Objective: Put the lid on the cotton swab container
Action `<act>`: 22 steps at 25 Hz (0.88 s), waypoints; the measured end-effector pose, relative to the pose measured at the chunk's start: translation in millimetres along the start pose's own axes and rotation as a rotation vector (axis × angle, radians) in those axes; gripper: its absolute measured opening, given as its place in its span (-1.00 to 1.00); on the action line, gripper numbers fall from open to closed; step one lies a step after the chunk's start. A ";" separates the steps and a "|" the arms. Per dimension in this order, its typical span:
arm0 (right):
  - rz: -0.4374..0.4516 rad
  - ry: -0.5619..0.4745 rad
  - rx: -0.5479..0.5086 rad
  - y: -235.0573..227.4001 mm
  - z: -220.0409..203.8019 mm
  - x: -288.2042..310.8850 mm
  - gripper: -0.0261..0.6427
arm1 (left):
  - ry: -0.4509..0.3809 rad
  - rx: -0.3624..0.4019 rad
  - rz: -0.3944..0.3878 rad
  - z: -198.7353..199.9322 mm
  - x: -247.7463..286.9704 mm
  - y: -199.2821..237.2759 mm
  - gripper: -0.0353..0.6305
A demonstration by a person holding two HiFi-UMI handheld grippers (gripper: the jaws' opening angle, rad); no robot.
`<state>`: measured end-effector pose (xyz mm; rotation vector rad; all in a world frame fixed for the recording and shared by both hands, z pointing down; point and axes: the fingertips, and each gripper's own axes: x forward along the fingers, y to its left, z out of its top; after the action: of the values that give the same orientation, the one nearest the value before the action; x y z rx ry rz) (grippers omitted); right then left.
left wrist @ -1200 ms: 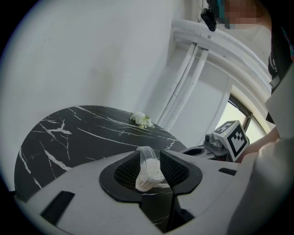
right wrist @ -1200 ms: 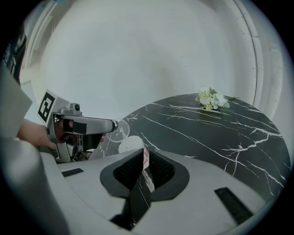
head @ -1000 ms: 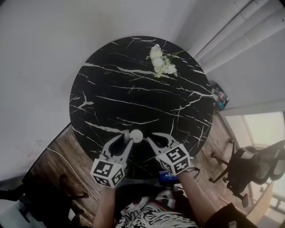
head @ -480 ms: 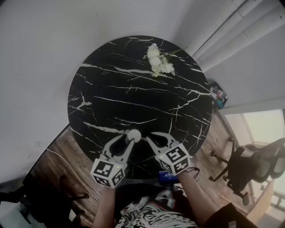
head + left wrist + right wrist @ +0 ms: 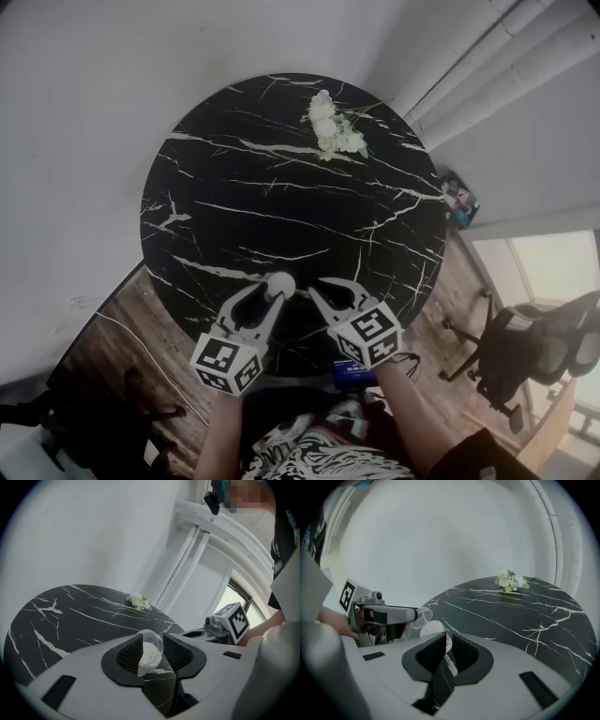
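Note:
My left gripper [image 5: 269,296] [image 5: 153,652] is shut on a small clear cotton swab container [image 5: 280,283] [image 5: 150,649], holding it tilted over the near edge of the table, its white swab heads showing. In the right gripper view the same container [image 5: 424,618] shows its open mouth and the swabs [image 5: 431,628]. My right gripper [image 5: 319,289] [image 5: 446,649] is just right of it, shut on a thin lid [image 5: 448,644] seen edge-on between the pads. The lid is too small to make out in the head view.
The round black marble table [image 5: 281,187] stands against a white wall. A bunch of white flowers [image 5: 332,129] [image 5: 510,581] lies at its far side. Wooden floor, a black office chair [image 5: 530,347] at the right and dark frames at the lower left surround it.
The container in the left gripper has edged slightly left and away. The right gripper has hardly moved.

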<state>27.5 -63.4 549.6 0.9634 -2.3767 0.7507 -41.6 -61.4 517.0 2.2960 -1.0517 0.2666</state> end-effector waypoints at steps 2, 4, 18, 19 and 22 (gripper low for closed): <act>0.001 -0.003 0.003 -0.2 0.1 0.3 -0.86 | 0.000 -0.001 -0.004 -0.3 0.1 0.1 -0.47; 0.004 -0.006 0.008 0.4 0.6 0.5 -0.86 | 0.002 0.001 -0.010 -0.5 0.1 -0.2 -0.47; 0.015 -0.017 0.007 6.7 4.6 4.3 -0.86 | 0.030 -0.002 -0.060 -4.5 4.5 -4.2 -0.47; 0.016 -0.016 0.007 7.0 4.8 4.7 -0.86 | 0.032 -0.003 -0.062 -4.7 5.2 -4.5 -0.47; 0.018 -0.016 0.004 7.8 4.7 5.3 -0.86 | 0.033 -0.012 -0.071 -5.7 7.0 -5.1 -0.47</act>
<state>17.3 -64.2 546.8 0.9539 -2.4013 0.7583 -32.8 -59.8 522.2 2.3046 -0.9512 0.2679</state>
